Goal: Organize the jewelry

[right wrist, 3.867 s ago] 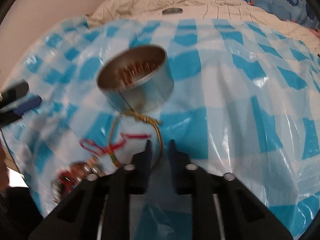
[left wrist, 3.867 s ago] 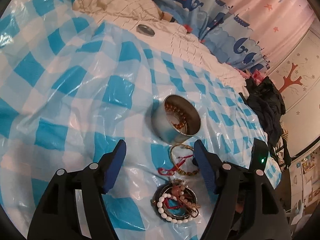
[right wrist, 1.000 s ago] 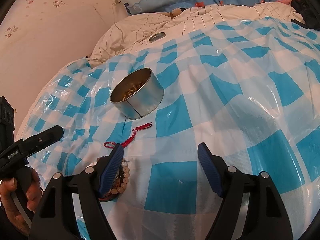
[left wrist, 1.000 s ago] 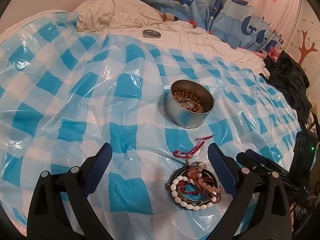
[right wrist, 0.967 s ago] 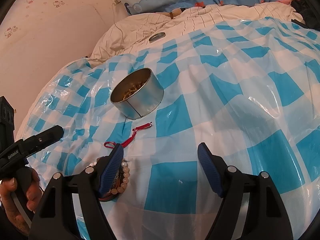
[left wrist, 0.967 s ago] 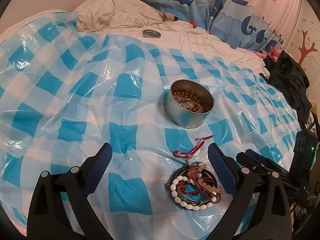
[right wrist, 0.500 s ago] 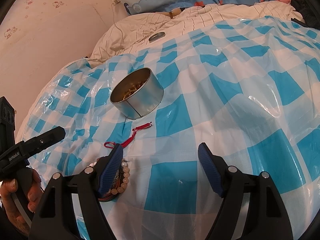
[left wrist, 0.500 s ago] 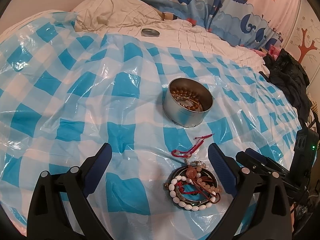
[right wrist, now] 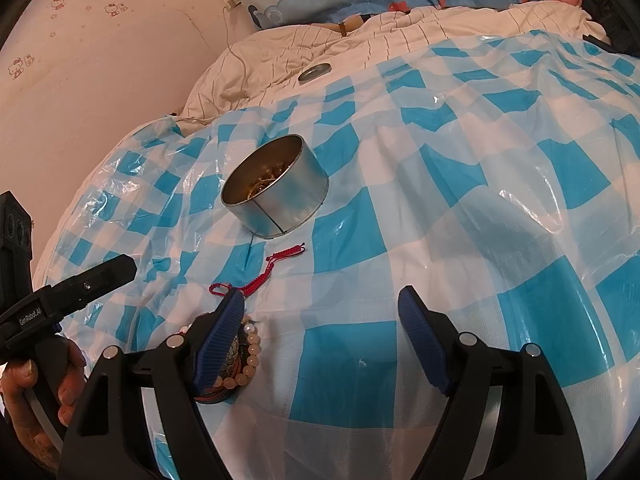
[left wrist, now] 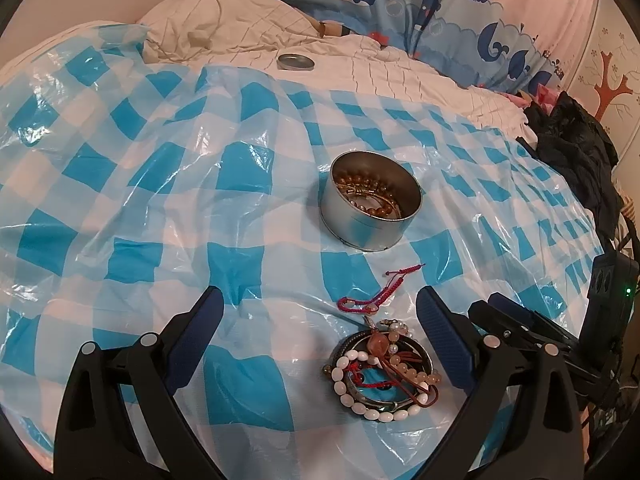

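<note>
A round metal tin (left wrist: 370, 200) (right wrist: 276, 188) stands on the blue-checked plastic sheet with amber beads and gold chain inside. In front of it lies a red cord bracelet (left wrist: 376, 292) (right wrist: 266, 272). Nearer still sits a pile of bracelets (left wrist: 384, 372) (right wrist: 240, 356), with white pearls, peach beads and dark bangles. My left gripper (left wrist: 318, 308) hovers open above the sheet, the pile just inside its right finger. My right gripper (right wrist: 322, 308) is open too, holding nothing; its left finger (right wrist: 224, 328) covers part of the pile.
The tin's lid (left wrist: 295, 62) (right wrist: 314, 72) rests on the white quilt behind the sheet. Whale-print pillows (left wrist: 400, 8) line the back. Dark clothing (left wrist: 576, 152) is heaped at the right. A hand (right wrist: 44, 380) holds the left gripper's handle.
None within the last second. Since the oldest frames the gold chain that lay before the tin is gone from the sheet, and my right gripper, then nearly shut, now stands open.
</note>
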A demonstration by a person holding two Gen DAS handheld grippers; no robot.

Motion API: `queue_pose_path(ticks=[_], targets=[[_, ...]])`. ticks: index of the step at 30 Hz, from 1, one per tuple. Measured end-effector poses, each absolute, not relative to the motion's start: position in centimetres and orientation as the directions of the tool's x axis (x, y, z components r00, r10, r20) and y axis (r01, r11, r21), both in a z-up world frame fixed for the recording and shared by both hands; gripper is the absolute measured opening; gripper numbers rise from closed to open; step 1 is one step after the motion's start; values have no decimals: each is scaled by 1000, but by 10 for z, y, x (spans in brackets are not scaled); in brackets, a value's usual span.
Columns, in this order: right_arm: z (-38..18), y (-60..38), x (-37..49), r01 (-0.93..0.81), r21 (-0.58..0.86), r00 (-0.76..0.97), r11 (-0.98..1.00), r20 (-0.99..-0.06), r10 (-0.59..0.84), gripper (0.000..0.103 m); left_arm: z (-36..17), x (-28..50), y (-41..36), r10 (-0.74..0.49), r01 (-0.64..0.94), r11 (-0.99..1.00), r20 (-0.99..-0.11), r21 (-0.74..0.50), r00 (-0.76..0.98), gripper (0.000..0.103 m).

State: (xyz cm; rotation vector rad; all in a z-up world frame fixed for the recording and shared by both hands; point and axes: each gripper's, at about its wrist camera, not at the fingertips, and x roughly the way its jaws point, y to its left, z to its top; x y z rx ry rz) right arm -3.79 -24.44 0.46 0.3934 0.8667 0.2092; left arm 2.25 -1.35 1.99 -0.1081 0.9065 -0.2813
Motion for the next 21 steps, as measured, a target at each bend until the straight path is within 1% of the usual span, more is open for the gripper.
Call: queue_pose_path(ticks=[21], targets=[[5, -244, -38, -21, 419, 632, 908, -698, 337, 76, 17, 22, -17, -284, 200, 958, -764, -205, 579, 93]])
